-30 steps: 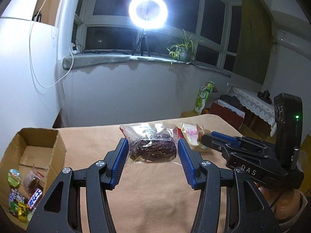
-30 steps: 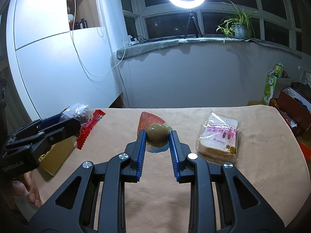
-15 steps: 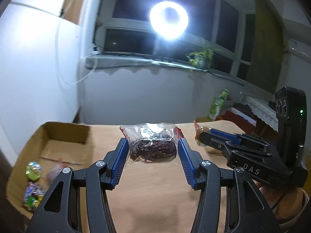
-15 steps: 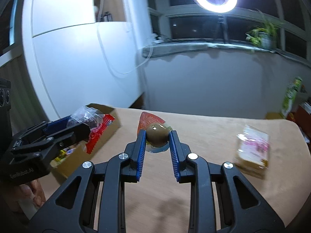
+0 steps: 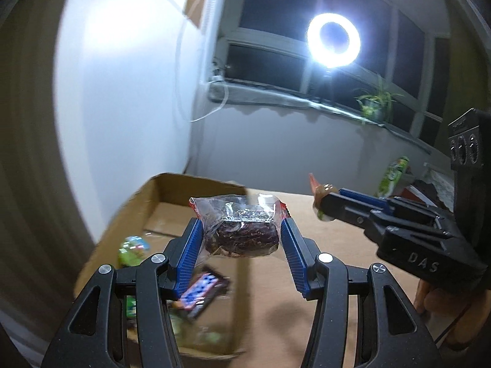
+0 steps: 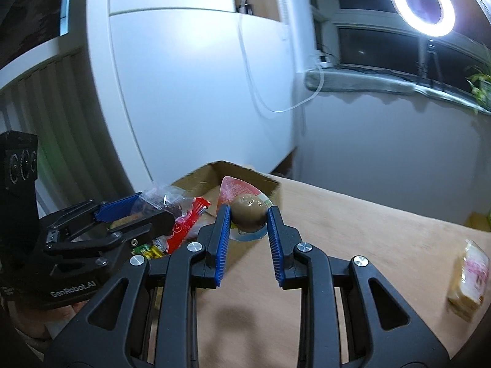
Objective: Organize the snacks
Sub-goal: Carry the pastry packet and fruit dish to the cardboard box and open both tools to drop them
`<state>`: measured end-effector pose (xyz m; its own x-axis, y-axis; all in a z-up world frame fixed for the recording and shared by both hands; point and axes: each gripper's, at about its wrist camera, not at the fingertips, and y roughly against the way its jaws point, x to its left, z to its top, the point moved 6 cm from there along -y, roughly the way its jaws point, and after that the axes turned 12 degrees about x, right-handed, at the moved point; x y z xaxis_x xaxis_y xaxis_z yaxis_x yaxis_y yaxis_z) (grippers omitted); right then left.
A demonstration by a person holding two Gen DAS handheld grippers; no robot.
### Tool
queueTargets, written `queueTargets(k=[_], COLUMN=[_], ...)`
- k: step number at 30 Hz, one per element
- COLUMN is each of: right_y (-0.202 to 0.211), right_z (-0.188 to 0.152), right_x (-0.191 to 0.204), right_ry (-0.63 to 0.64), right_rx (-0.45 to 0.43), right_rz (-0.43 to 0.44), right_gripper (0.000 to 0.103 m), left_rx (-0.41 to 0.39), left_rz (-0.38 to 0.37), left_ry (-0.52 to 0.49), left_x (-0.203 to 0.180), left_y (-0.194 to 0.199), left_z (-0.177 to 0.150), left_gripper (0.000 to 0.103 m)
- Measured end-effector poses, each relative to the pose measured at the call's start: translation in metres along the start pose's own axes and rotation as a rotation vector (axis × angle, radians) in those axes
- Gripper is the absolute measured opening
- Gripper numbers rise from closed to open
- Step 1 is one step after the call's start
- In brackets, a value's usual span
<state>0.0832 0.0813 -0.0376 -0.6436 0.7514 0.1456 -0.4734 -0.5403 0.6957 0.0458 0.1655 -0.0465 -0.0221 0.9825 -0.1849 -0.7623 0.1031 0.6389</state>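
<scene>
Left wrist view, item one: clear packet of dark dried meat point(image 5: 242, 230), red-edged, pinched between the blue pads of the left gripper point(image 5: 242, 239) and held in the air, with the cardboard box point(image 5: 172, 184) directly below and ahead of the fingers. Item two, right wrist view: brown braised egg in its sealed pouch point(image 6: 248, 211), clamped at the tips of the right gripper point(image 6: 248, 224), held clear of the table point(image 6: 368, 230) with the box's near corner just ahead and to the left. Box contents, seen under the left gripper: a round green-lidded snack point(image 5: 135, 247), a dark blue wrapped bar point(image 5: 204, 291) and further small packets, too blurred to name. Item outstanding: one wrapped slice of bread point(image 6: 469, 279), lying on the table well off to the right of the right gripper, untouched. Status, as a judgement: sorting well advanced; several snacks already boxed, two in hand and close to release over the box, the bread left to collect afterwards. Whether other snacks lie outside these views cannot be told. Surroundings: ring light point(image 5: 334, 40) and potted plant point(image 5: 376, 104) at the window beyond.
</scene>
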Motion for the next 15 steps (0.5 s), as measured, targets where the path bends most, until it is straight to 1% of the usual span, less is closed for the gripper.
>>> queueTargets(k=[3, 9, 13, 14, 15], right_y=[-0.013, -0.041, -0.059, -0.065, -0.073], right_z=[0.004, 0.01, 0.016, 0.016, 0.015], right_x=[0.01, 0.026, 0.037, 0.041, 0.044], right_ry=[0.016, 0.045, 0.074, 0.087, 0.099], right_rx=[0.018, 0.05, 0.071, 0.086, 0.105], right_rz=[0.019, 0.054, 0.085, 0.101, 0.112], right_gripper=[0.025, 0.026, 0.026, 0.027, 0.031], left_rx=[0.008, 0.026, 0.063, 0.077, 0.095], left_rz=[0.031, 0.076, 0.084, 0.08, 0.079], left_ry=[0.026, 0.054, 0.075, 0.076, 0.071], left_x=[0.02, 0.046, 0.057, 0.058, 0.058], left_y=[0.001, -0.002, -0.011, -0.013, -0.016], left_z=[-0.001, -0.006, -0.015, -0.017, -0.02], left_gripper=[0.052, 0.052, 0.052, 0.054, 0.055])
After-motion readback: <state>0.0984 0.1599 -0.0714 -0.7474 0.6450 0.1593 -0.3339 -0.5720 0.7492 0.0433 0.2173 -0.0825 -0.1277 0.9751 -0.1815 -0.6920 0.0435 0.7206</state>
